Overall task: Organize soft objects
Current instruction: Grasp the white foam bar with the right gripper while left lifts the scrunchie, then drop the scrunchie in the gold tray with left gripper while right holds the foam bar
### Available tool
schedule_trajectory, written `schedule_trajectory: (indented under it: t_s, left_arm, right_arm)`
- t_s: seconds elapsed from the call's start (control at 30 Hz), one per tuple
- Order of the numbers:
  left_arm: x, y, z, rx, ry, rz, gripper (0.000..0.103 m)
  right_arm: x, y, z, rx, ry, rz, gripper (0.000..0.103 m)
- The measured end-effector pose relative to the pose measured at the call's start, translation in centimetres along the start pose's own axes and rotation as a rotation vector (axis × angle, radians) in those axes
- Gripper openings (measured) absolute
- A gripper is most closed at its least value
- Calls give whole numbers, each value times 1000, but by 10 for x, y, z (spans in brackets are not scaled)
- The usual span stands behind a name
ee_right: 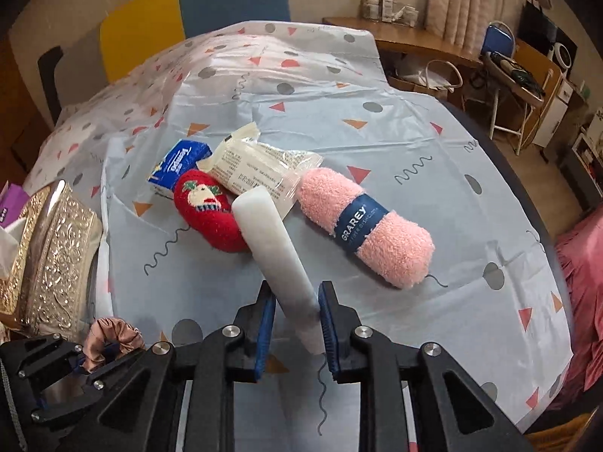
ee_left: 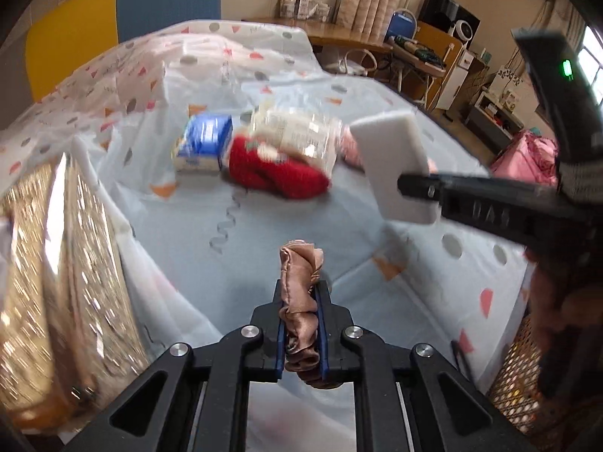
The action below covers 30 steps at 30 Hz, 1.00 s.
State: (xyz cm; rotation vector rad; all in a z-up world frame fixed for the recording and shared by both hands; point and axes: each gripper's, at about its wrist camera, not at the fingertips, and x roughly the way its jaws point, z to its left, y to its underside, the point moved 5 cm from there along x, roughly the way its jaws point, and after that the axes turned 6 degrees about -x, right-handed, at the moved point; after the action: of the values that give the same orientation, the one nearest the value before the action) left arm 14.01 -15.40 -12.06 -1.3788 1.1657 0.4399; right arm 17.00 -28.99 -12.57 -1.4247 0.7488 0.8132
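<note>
Scrunchie (ee_left: pixel 300 293), crumpled rose satin, sits pinched in my left gripper (ee_left: pixel 300 303) jaws above the worktop (ee_right: pixel 377 301). My right gripper (ee_right: pixel 297 307) jaws clamp a smooth white foam block (ee_right: pixel 271 245), its lower end hidden. Beyond lie a fuzzy red sock (ee_right: pixel 211 213), a crinkly printed packet (ee_right: pixel 260 175), a blue Tempo tissue pack (ee_right: pixel 179 167), and a pink fleecy roll (ee_right: pixel 369 226) banded GRAREY. An embossed gold box (ee_right: pixel 52 248) is cut off at left.
</note>
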Motion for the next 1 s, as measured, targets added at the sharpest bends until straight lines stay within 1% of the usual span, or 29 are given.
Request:
schedule_trajectory:
  t_s: [0.1,0.17,0.23,0.3,0.4,0.47,0.53,0.63,0.73,0.83,1.0]
  left_arm:
    - [-13,-34,5,-15,-10,-33,13]
    - [-20,-62,16,-45,-31,-51,13]
    - [-29,-91,36,-88,-58,-71,13]
    - [-42,-121,62,-138,-101,-106,13]
    - [-68,-153,109,-218,-161,-168,13]
    - [-92,-167,143,-270,-193,-211,13]
    - [-114,-170,179,-298,-254,-251,13]
    - [-141,-159,238,-362,-324,-274,13]
    - [-169,-130,292,-426,-381,-294,13]
    - [-193,-84,339,-494,-414,-302,13]
    - [-220,4,385,-621,-445,-300,13]
  right_arm:
    - [-7,-3,2,14,-50,-40,23]
    - [-8,-4,10,-19,-51,-54,23]
    - [-11,-5,19,-65,-56,-79,23]
    - [-10,-5,26,-104,-55,-83,22]
    - [-6,-3,35,-150,-56,-74,22]
    - [-4,-1,40,-179,-63,-68,22]
    - [-2,1,47,-210,-69,-58,22]
    - [1,5,56,-252,-61,-47,22]
    - [4,8,61,-275,-56,-29,22]
    - [6,10,63,-292,-46,-20,22]
    - [8,11,64,-300,-31,-16,22]
